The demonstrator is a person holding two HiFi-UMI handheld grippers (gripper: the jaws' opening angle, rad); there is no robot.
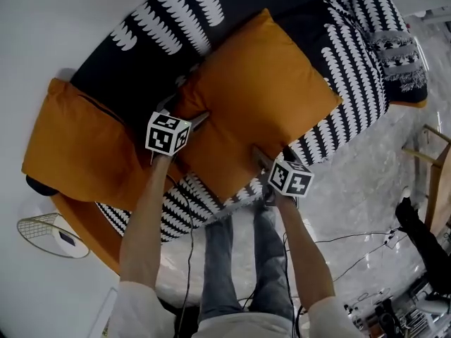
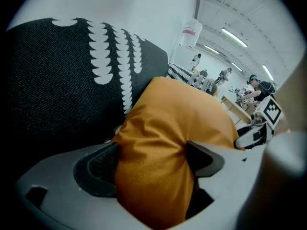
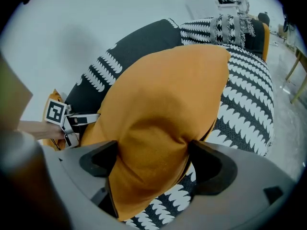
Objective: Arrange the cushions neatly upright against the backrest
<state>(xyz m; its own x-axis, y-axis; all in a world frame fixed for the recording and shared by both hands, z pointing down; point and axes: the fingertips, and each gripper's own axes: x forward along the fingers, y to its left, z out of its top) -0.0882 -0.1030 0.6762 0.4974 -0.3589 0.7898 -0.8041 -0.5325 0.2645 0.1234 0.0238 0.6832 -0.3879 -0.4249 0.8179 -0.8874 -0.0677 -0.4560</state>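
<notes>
Left claw [image 2: 152, 152], right claw [image 3: 152, 150]: pads [image 2: 96, 169] part-hidden behind middle cushion [image 1: 261, 97]

Left claw [image 2: 151, 163], right claw [image 3: 154, 165]: jaws spread wide, both arms extended forward.

A plain orange square fabric cushion [image 1: 261, 97] was seen on a black upholstered sofa [image 1: 106, 65] printed with rows of white scalloped leaf shapes. A second plain orange fabric cushion [image 1: 77, 146] was matched to it in colour. The sofa's curved base edge [image 1: 81, 227] was shown in orange. Blue denim trousers [image 1: 218, 259] were worn.
</notes>
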